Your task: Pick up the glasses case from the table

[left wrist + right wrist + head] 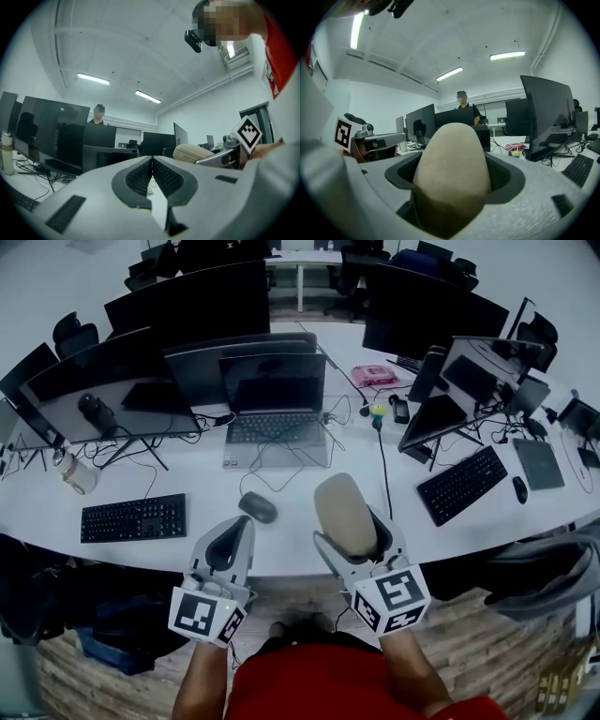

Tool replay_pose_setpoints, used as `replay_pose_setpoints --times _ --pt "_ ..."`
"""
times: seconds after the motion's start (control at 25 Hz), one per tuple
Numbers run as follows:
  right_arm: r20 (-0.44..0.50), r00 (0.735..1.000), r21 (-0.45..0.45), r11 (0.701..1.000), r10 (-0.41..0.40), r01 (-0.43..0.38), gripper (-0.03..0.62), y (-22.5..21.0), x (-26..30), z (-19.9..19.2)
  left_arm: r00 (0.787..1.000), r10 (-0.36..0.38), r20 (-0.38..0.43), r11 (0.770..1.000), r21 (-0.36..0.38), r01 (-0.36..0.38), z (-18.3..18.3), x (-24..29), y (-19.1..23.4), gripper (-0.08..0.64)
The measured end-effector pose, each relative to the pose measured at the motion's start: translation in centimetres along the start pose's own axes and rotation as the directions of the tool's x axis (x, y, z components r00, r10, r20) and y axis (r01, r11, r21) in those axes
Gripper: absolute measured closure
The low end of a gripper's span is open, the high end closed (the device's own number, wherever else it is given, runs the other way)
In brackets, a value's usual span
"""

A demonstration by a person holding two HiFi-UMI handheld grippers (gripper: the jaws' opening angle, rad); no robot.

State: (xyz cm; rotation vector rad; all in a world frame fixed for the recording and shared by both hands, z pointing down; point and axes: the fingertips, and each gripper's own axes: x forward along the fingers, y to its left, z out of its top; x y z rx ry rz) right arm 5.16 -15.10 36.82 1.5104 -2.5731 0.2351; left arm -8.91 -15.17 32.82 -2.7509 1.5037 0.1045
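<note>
- Since the glasses case (344, 514) stands clamped between the jaws of our right gripper (354, 532), seemingly held above the table (292, 540) at its near edge, we judge the pick-up all but done;
- our left gripper (234, 532) is pinched together on nothing;
- next we need only a steady hold.

Straight ahead of you sits an open laptop (275, 409), with a dark mouse (258, 507) nearer you and a black keyboard (132, 517) off to its left. To your right lies a second keyboard (461, 484), angled, a small mouse (520, 489) just beside it. A pink box (375, 375) rests farther back.
</note>
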Motion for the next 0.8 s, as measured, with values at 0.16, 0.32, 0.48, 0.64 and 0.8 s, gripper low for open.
replay_pose_setpoints --times 0.16,0.32,0.48,0.64,0.8 --pt "0.006 1.000 0.003 1.000 -0.004 0.004 0.196 -0.20 0.12 -0.12 1.000 -0.001 0.001 1.000 0.000 0.001 -0.08 0.18 0.01 0.549" --pt "0.006 1.000 0.006 1.000 -0.005 0.005 0.196 -0.33 0.16 0.01 1.000 -0.004 0.005 1.000 -0.002 0.004 -0.06 0.35 -0.03 0.549" --pt "0.006 1.000 0.013 1.000 -0.009 0.009 0.196 -0.43 0.16 -0.04 1.000 -0.007 0.004 1.000 -0.005 0.007 -0.10 0.43 -0.06 0.549" --pt "0.005 1.000 0.022 1.000 -0.011 0.011 0.196 -0.49 0.11 -0.20 1.000 -0.006 0.002 1.000 -0.007 0.006 -0.12 0.42 -0.10 0.549" --pt "0.001 1.000 0.023 1.000 -0.009 0.009 0.196 -0.45 -0.07 -0.10 1.000 -0.006 -0.001 1.000 -0.009 0.006 -0.13 0.33 -0.26 0.549"
